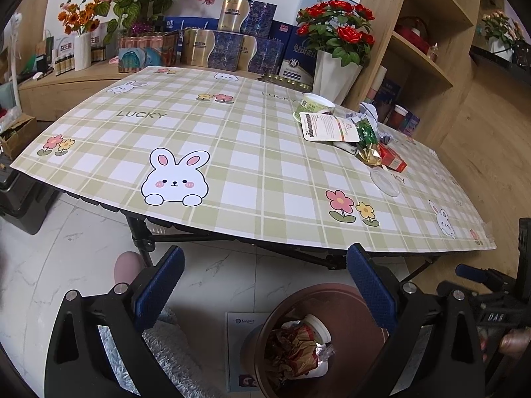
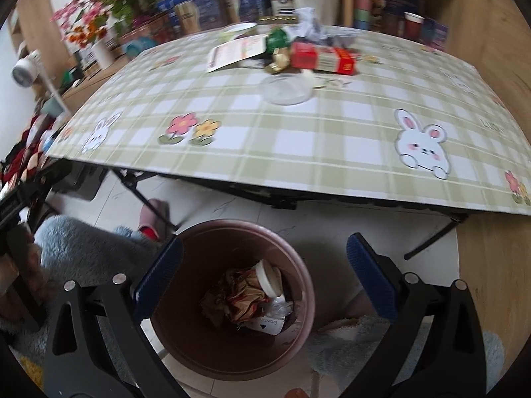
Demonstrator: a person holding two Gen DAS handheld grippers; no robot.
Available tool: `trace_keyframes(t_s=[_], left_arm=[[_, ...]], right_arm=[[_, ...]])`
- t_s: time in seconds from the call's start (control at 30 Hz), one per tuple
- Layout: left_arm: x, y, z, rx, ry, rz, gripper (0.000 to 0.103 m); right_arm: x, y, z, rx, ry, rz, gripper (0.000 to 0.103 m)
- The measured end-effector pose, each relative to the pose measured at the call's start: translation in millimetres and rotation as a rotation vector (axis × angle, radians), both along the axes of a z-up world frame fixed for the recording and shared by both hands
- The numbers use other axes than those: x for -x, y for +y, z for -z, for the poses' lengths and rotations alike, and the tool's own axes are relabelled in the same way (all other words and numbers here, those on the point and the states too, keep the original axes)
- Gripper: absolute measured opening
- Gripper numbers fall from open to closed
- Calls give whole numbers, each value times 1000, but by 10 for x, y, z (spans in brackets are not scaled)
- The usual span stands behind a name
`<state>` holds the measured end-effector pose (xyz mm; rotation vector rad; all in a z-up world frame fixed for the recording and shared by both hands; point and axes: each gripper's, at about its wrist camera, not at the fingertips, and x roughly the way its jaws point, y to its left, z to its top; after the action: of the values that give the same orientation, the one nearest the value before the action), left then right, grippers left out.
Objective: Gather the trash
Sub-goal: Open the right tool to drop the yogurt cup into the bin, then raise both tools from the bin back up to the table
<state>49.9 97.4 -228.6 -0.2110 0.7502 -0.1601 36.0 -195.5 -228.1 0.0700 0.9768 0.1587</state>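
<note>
A brown waste bin stands on the floor in front of the table, holding crumpled paper, a white-lidded cup and a card. My right gripper hangs open over the bin with nothing between its fingers. My left gripper is also open and empty, above the bin's left rim. On the checked tablecloth lies a trash pile: a paper cup, a white packet, a green wrapper, a red box and a clear lid.
Gift boxes, flower vases and a wooden shelf stand behind the table. Black folding legs hold the table up. A person's fuzzy grey sleeve and a pink slipper are beside the bin.
</note>
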Motion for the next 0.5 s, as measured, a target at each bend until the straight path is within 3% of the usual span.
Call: trace_keyframes(t_s=[0.5], left_arm=[[-36, -95, 35, -39, 19, 23, 96]], right_arm=[[-35, -220, 50, -27, -3, 91, 97]])
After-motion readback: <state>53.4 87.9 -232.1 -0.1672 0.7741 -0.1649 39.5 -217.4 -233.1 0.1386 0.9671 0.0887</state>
